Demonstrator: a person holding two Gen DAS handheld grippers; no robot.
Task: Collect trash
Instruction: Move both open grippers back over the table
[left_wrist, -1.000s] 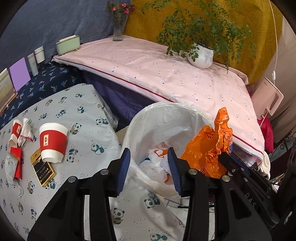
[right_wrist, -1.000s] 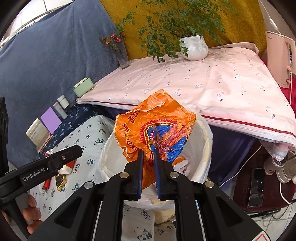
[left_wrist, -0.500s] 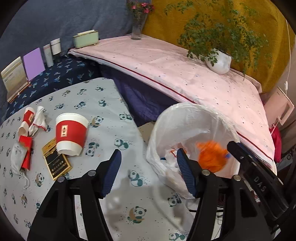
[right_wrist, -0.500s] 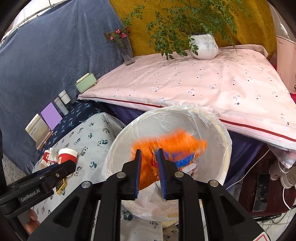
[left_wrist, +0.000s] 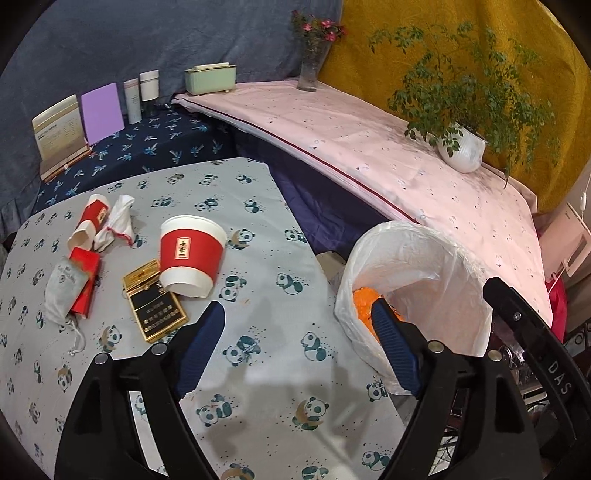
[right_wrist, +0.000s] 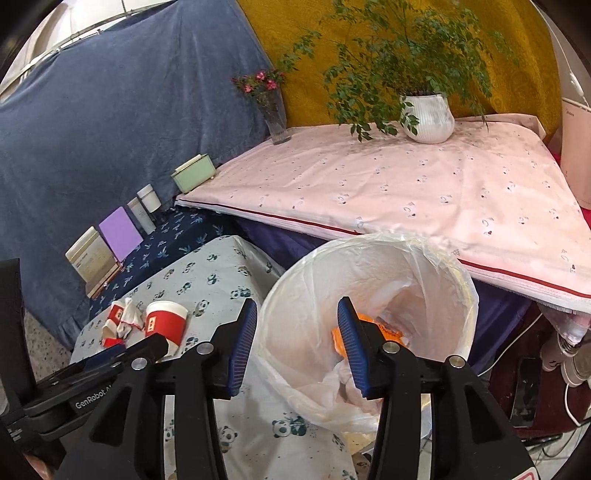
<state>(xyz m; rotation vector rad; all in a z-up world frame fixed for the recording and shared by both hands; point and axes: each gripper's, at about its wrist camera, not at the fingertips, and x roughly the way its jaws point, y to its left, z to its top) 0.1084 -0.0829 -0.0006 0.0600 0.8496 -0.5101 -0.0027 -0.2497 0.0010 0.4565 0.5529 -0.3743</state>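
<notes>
The bin (right_wrist: 369, 291) stands just off the table's (left_wrist: 258, 369) right edge, its liner mouth wide open below the pink shelf (right_wrist: 406, 184); the orange bag (right_wrist: 388, 330) lies inside; the right gripper (right_wrist: 297, 343) hangs above the mouth, jaws just opened, nothing between them; the left gripper (left_wrist: 295, 343) hovers over bare panda cloth, jaws just spread wide, empty; cup (left_wrist: 192, 254), black box (left_wrist: 155, 312), pouch (left_wrist: 64, 291) and crushed cups (left_wrist: 90, 225) crowd the table's left part.

2 claw-mounted fisheyes angled down, close over panda-cloth table (left_wrist: 266, 354) and shared white-lined bin (right_wrist: 369, 258).
</notes>
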